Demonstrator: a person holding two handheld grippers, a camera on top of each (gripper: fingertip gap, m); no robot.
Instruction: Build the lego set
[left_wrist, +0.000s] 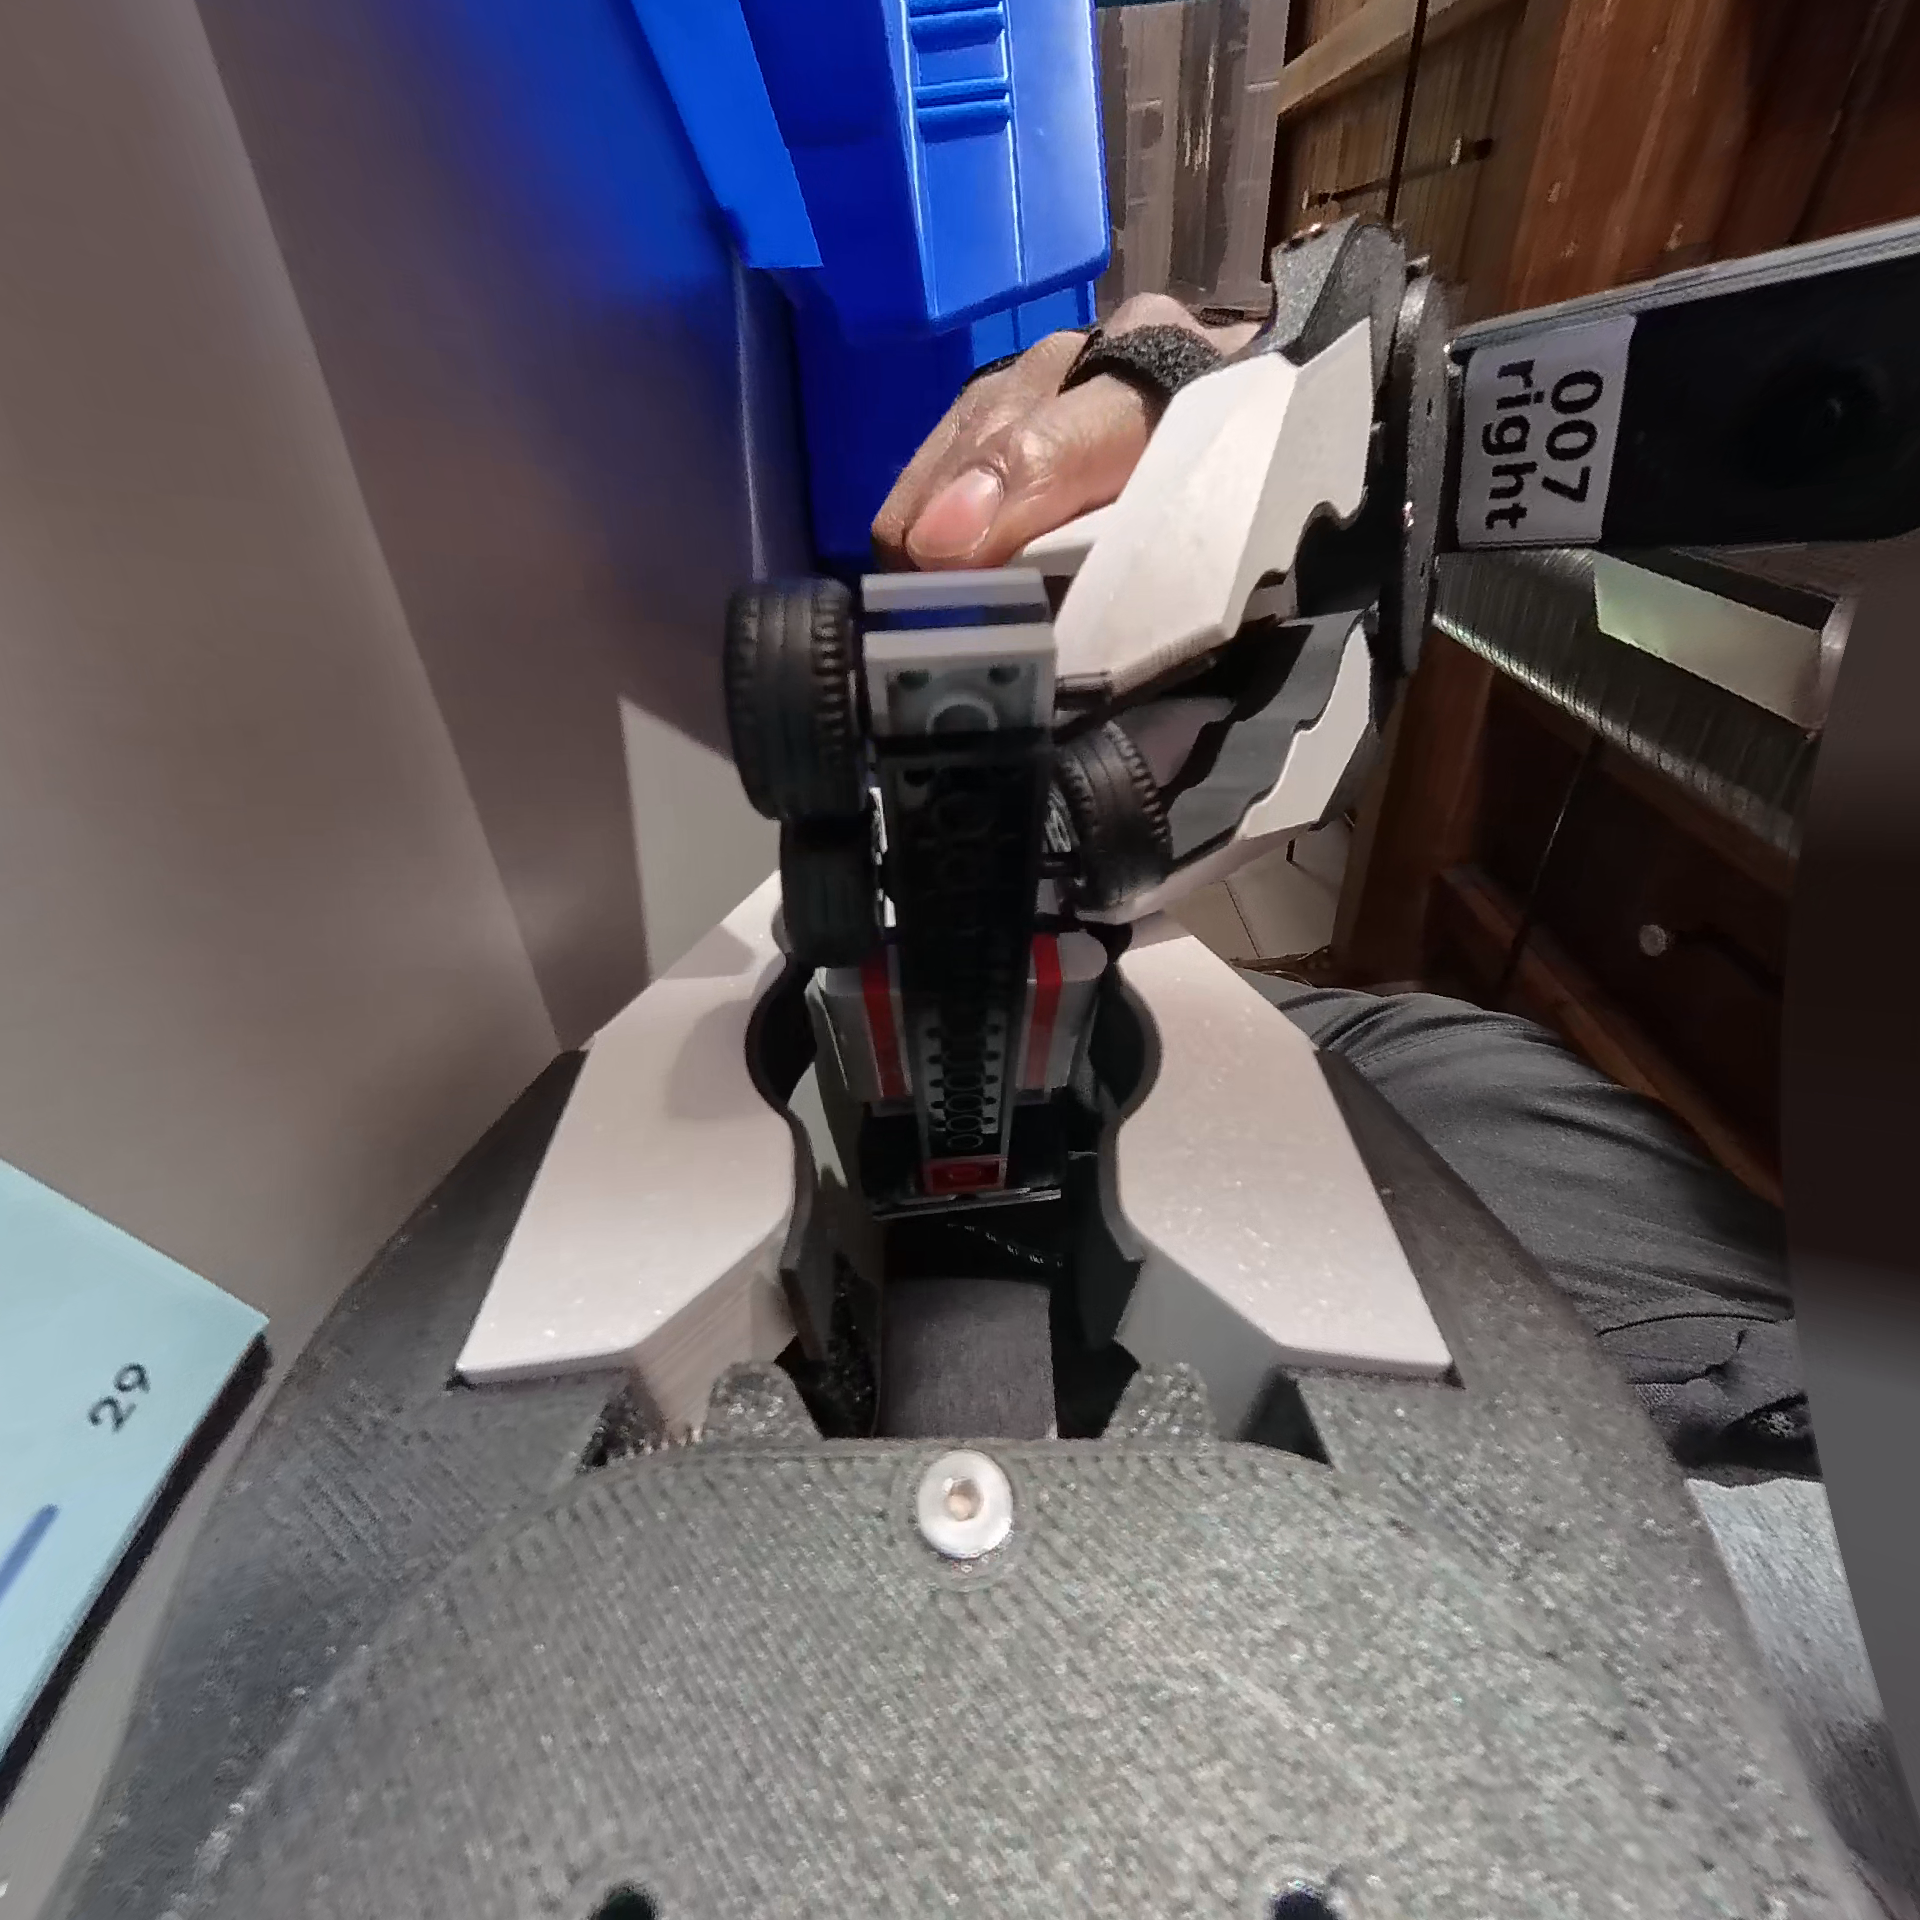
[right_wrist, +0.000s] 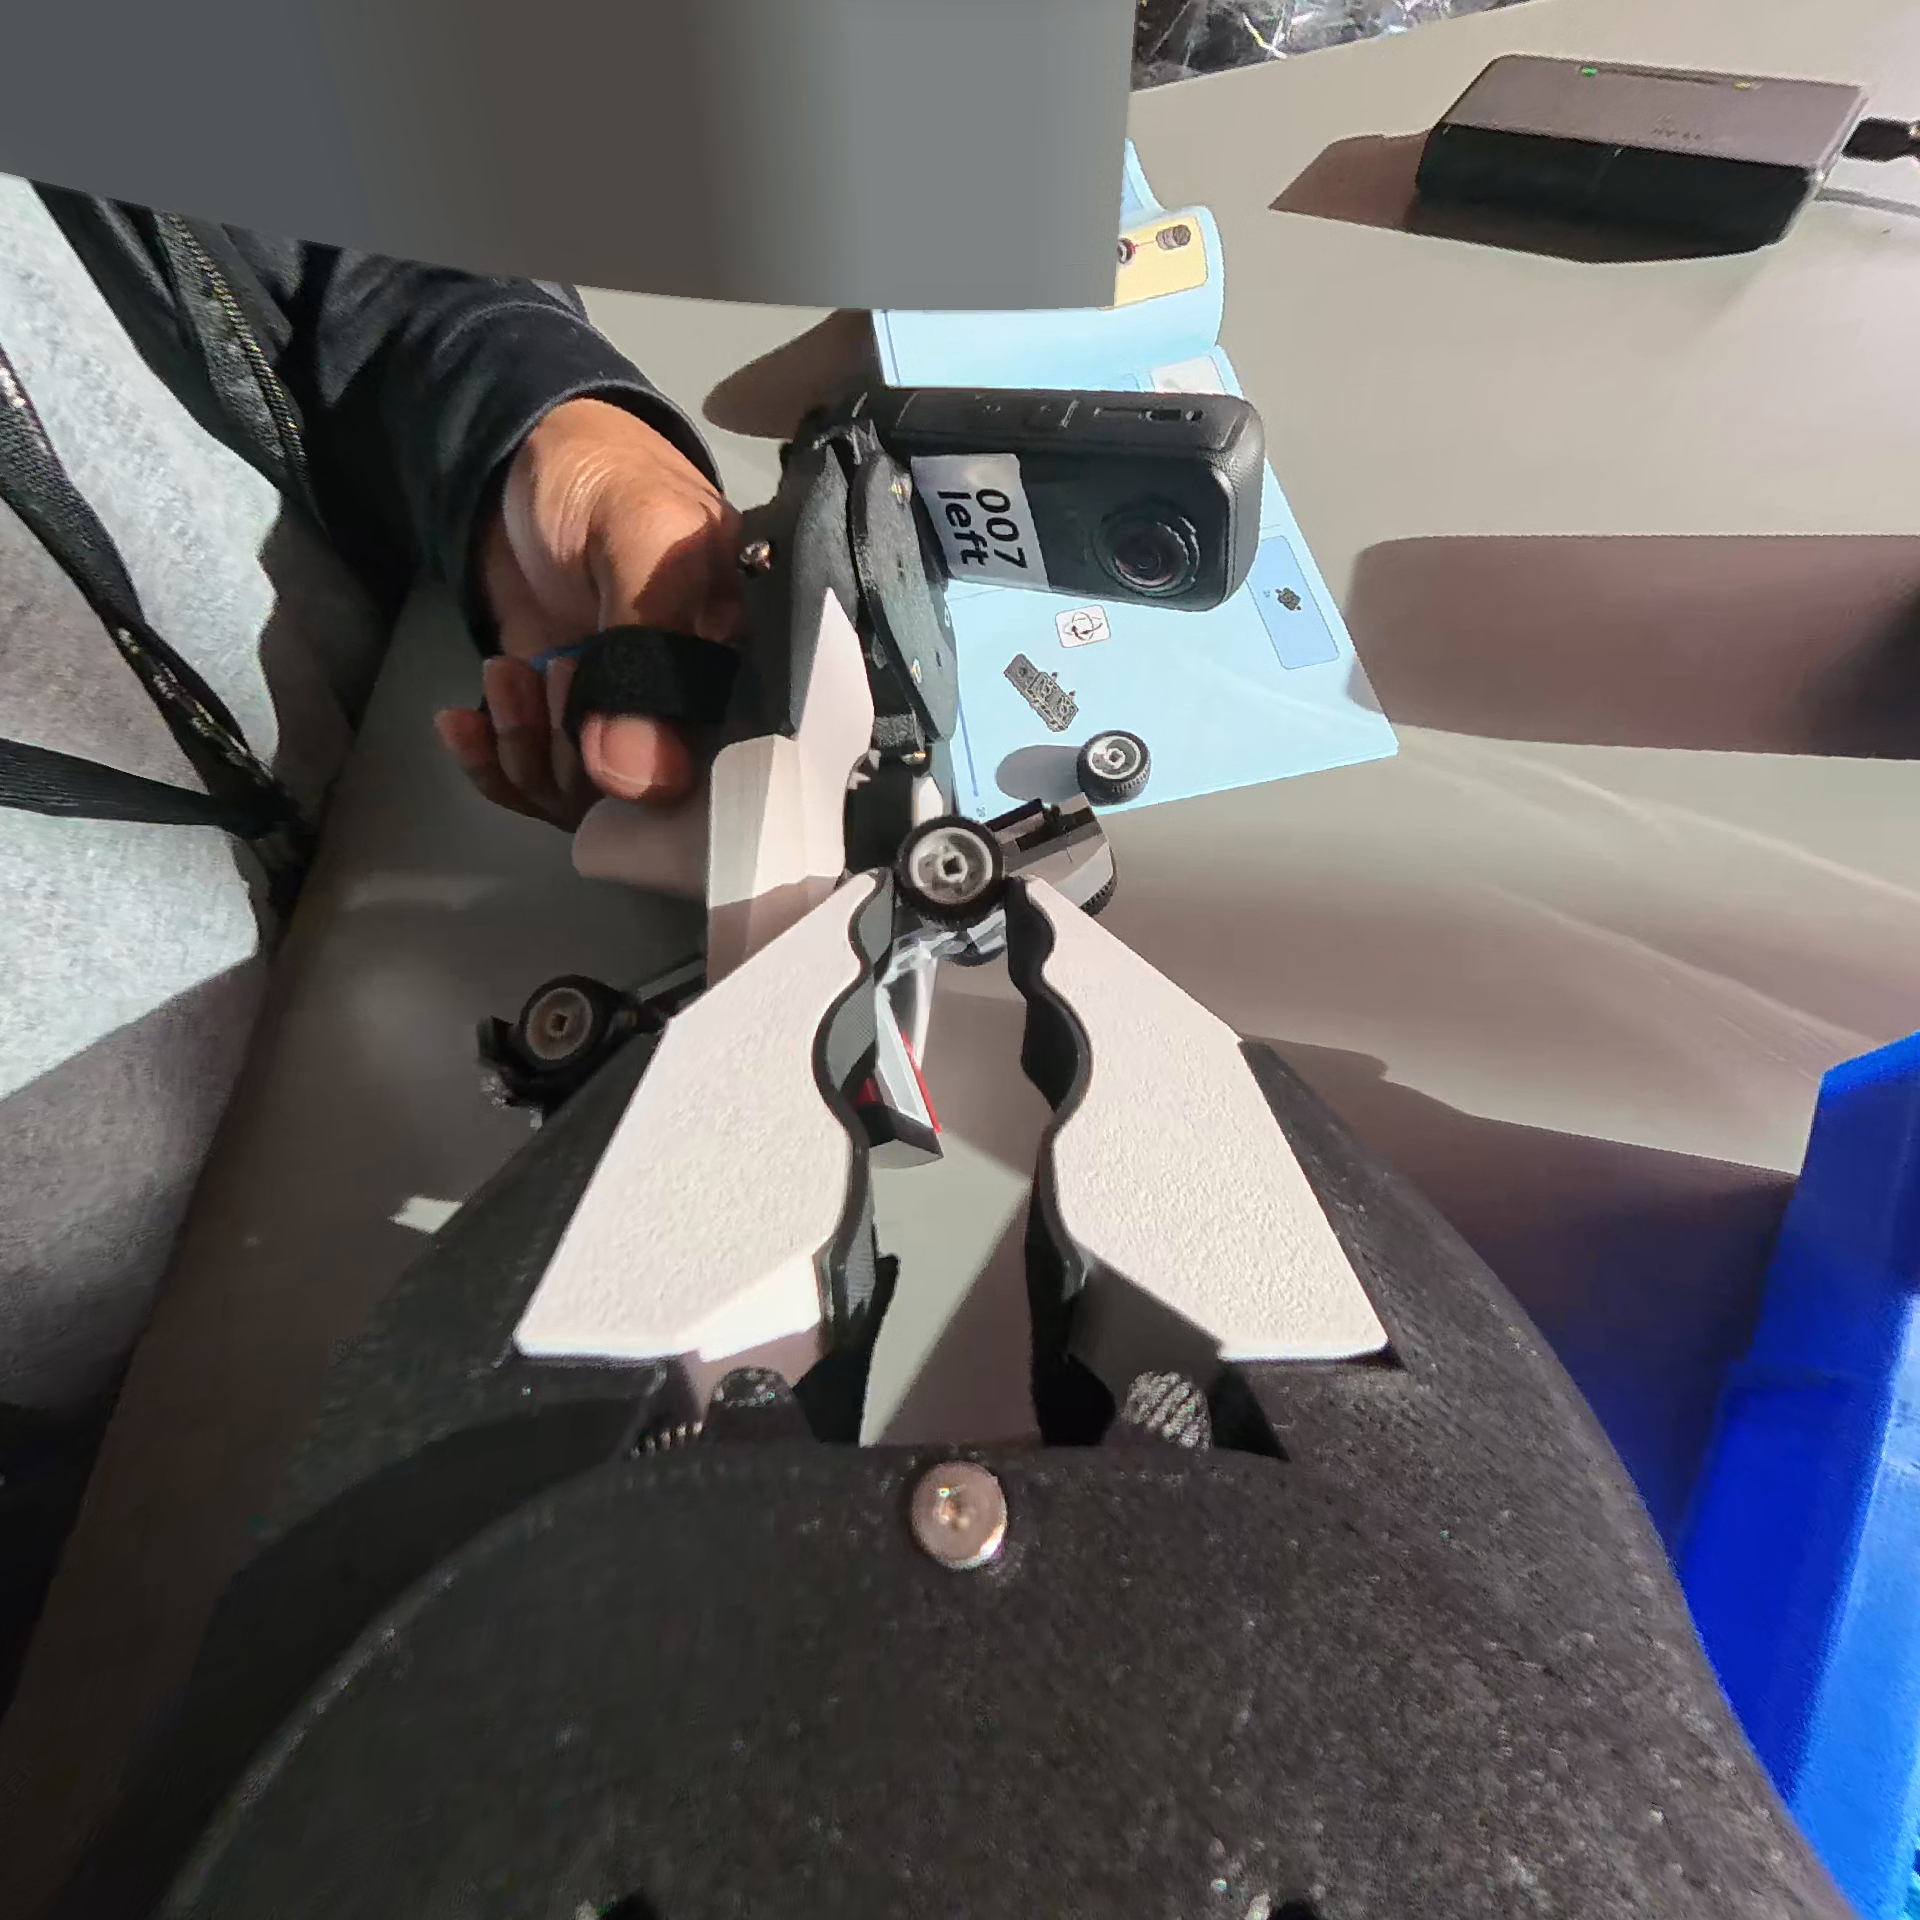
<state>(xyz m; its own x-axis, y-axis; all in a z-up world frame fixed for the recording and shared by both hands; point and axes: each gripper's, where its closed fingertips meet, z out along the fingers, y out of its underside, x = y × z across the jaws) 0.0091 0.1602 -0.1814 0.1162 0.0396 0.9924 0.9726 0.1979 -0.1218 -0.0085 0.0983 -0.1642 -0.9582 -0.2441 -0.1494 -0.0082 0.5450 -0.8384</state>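
Grey tabletop (right_wrist: 1455, 935) forms the work surface, bare and open to the right of the lego car, with long shadows across it. Lego car (left_wrist: 956, 935), a narrow black, grey and red build seen from its underside, is held off the table between the two tools. Left gripper (left_wrist: 951, 1049) is pressed onto the car's red-striped end, the body filling the gap between its white fingers (left_wrist: 665, 1143); in the right wrist view the same tool (right_wrist: 790, 790) comes in from the left of the car, a hand (right_wrist: 613, 623) strapped to its handle. Right gripper (right_wrist: 951, 883) pinches a black wheel (right_wrist: 951, 868) at its very tips, the wheel sitting against the side of the car; behind the tips the scalloped inner edges stand apart with open space between them. In the left wrist view this tool (left_wrist: 1164, 748) reaches the car from the right, by a tyre (left_wrist: 1112, 800), with a second hand (left_wrist: 1018, 457) on it. Beyond the car a pale blue instruction booklet (right_wrist: 1195, 665) lies flat, a loose wheel (right_wrist: 1113, 767) resting on it near its lower edge. Another wheel (right_wrist: 561, 1023) shows left of the car, low beside the left finger. Blue bin (right_wrist: 1829, 1351) bounds the space at lower right of the car, and a dark box (right_wrist: 1631, 145) sits well apart at the far table edge.
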